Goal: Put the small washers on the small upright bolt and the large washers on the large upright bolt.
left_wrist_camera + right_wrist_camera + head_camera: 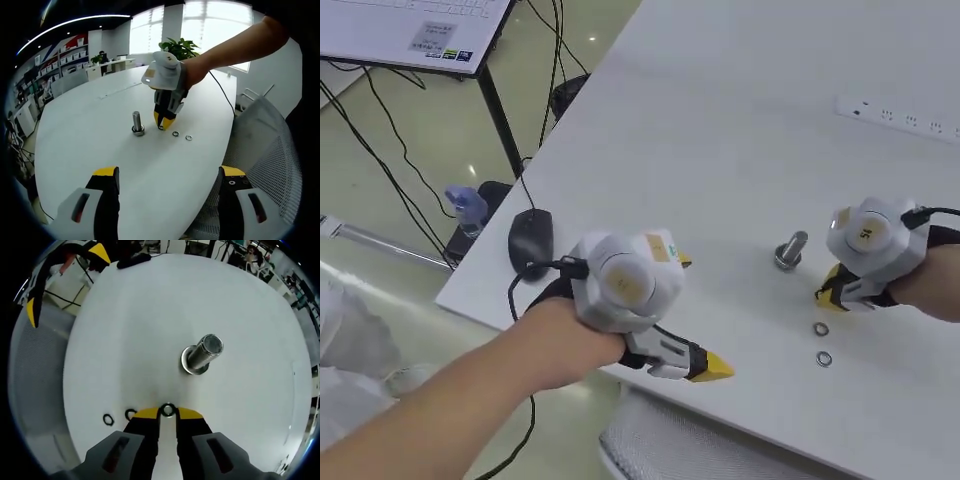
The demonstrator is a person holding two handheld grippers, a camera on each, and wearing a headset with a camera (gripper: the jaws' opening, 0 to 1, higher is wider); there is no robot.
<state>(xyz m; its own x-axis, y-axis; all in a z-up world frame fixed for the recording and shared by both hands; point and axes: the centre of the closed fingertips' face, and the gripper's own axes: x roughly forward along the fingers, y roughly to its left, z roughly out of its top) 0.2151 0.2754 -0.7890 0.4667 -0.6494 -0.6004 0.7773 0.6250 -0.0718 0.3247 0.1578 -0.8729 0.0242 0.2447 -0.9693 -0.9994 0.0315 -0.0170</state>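
Washers are the pieces to be sorted. One washer [168,410] is pinched by its rim between the yellow tips of the right gripper [168,413], at the lower middle of the right gripper view, with the jaws closed down on it. Whether it is clear of the white table [125,340] cannot be told. Two loose washers [130,414] lie flat just left of those tips, near each other but apart. A bolt [201,355] stands head-down above and right of the tips, near but not touching. The left gripper [169,172] is held at the bottom of its own view with jaws spread wide and nothing between them, well apart from the bolt.

So thin a ring, gripped only at its edge, could be squeezed out or twisted as it is carried, and then dropped or flicked off the table. The freestanding bolt could be toppled if it is struck by the tips. The ring might be brought down tilted and caught on the thread. A wrong pairing is also possible: the shank looks wider than the held ring, and it cannot be told whether this is the large or the small bolt.

The washers are seen as small, thin, dark metal rings. The bolt is bright steel with a flat top.
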